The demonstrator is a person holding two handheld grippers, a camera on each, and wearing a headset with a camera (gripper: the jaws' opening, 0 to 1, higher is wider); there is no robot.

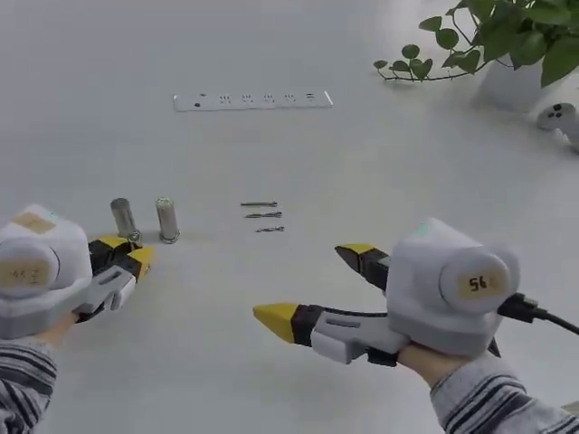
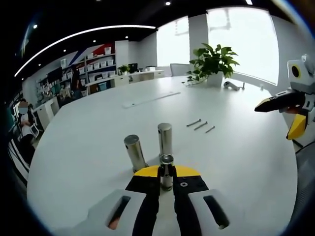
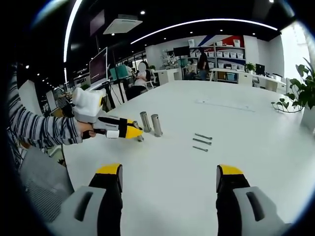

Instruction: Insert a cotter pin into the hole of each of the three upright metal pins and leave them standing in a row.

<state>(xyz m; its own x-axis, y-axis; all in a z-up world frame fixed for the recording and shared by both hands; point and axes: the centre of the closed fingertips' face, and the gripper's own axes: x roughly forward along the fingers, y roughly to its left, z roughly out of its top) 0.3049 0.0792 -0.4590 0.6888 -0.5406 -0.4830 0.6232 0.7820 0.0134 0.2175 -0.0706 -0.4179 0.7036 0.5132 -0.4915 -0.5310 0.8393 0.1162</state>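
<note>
Two upright metal pins (image 1: 122,217) (image 1: 167,220) stand side by side on the white table (image 1: 298,154). A third metal pin (image 2: 167,169) sits just in front of them, and my left gripper (image 2: 167,173) is shut on it; the left gripper (image 1: 128,250) is at the left of the head view. Three cotter pins (image 1: 260,204) (image 1: 264,215) (image 1: 270,230) lie in a short column to the right of the metal pins. My right gripper (image 1: 312,286) hovers open nearer the table's front, holding nothing, its jaws wide apart in the right gripper view (image 3: 169,172).
A white power strip (image 1: 253,100) lies farther back on the table. A potted plant (image 1: 507,36) stands at the back right, with a small white device (image 1: 561,117) beside it. Office shelves and desks, with people at them, lie beyond the table.
</note>
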